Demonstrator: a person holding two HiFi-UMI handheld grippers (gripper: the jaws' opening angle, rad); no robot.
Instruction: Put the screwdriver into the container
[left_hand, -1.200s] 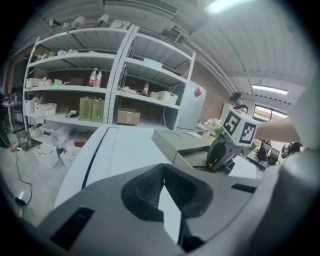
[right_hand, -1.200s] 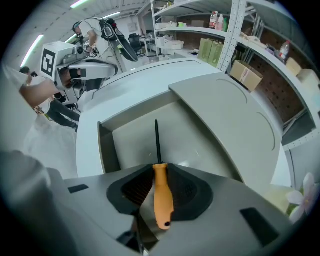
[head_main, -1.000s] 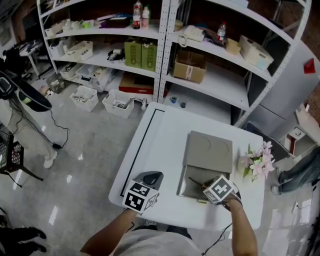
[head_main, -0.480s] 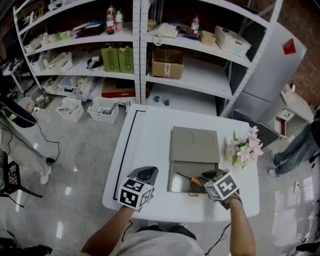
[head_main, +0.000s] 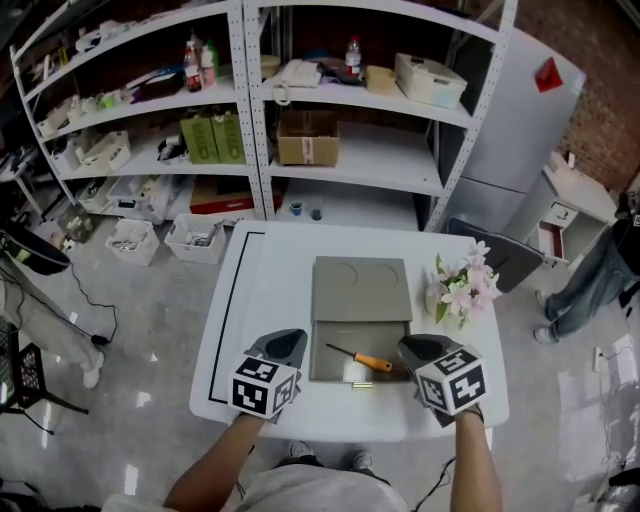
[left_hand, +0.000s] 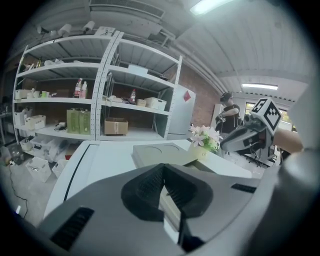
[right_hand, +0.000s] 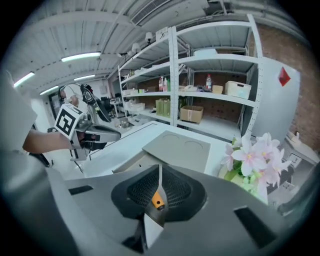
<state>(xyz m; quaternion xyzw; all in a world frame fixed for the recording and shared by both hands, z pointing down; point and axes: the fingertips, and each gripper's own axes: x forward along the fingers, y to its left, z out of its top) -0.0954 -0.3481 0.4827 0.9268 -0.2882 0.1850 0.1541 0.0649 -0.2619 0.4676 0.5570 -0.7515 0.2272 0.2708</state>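
Note:
The screwdriver (head_main: 360, 359), with its orange handle, lies loose inside the open grey container (head_main: 330, 368), whose lid (head_main: 362, 288) lies folded back behind it. My right gripper (head_main: 408, 346) hovers just right of the handle and above it. Its jaws have just been closing and are shut with nothing between them. In the right gripper view (right_hand: 159, 175) the orange handle (right_hand: 158, 201) shows only through the slit, lying below. My left gripper (head_main: 284, 344) hangs left of the container, shut and empty; in its own view (left_hand: 162, 172) the pads meet.
The white table (head_main: 270, 290) has a black line along its left side. Pink flowers (head_main: 458, 290) stand right of the lid. Metal shelves (head_main: 300, 150) with boxes stand beyond the table. A person (head_main: 600, 270) stands at the far right.
My right gripper has let go of the screwdriver, risen from the container and closed. The screwdriver now lies in the container. My left gripper rose a little.

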